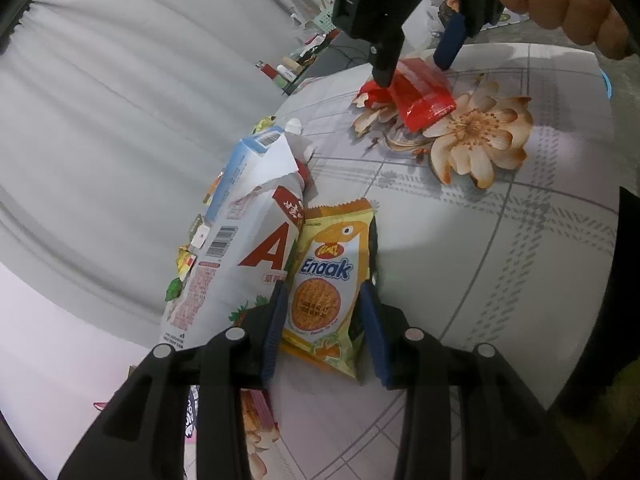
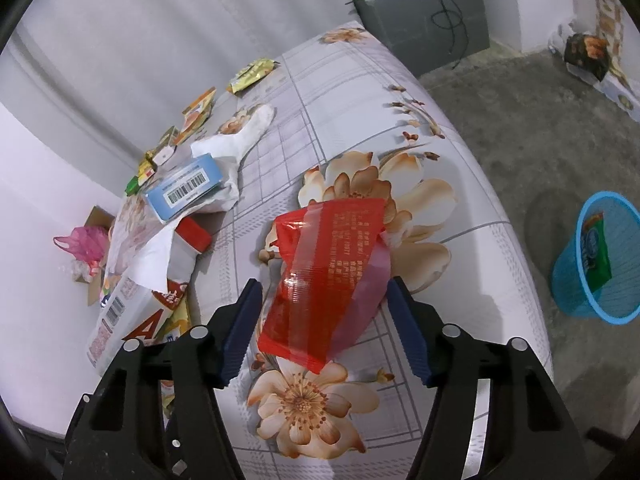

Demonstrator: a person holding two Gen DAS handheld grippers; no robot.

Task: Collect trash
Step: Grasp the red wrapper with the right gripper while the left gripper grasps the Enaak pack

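A yellow Enaak snack packet (image 1: 326,286) lies on the flowered tablecloth (image 1: 500,240). My left gripper (image 1: 325,334) is open with a blue pad on each side of the packet's near end. A red plastic wrapper (image 2: 326,272) lies further along the table and also shows in the left wrist view (image 1: 420,94). My right gripper (image 2: 325,332) is open and straddles the wrapper's near end; in the left wrist view (image 1: 418,66) it comes down over the wrapper from above. A blue mesh bin (image 2: 600,256) with a green packet inside stands on the floor to the right.
A white carton with a red letter A (image 1: 236,264), a blue barcoded box (image 2: 184,186), a white sock (image 2: 240,140) and several small wrappers (image 2: 252,74) crowd the table's wall side. A pink bag (image 2: 86,244) lies in a cardboard box below. A grey cabinet (image 2: 424,20) stands behind.
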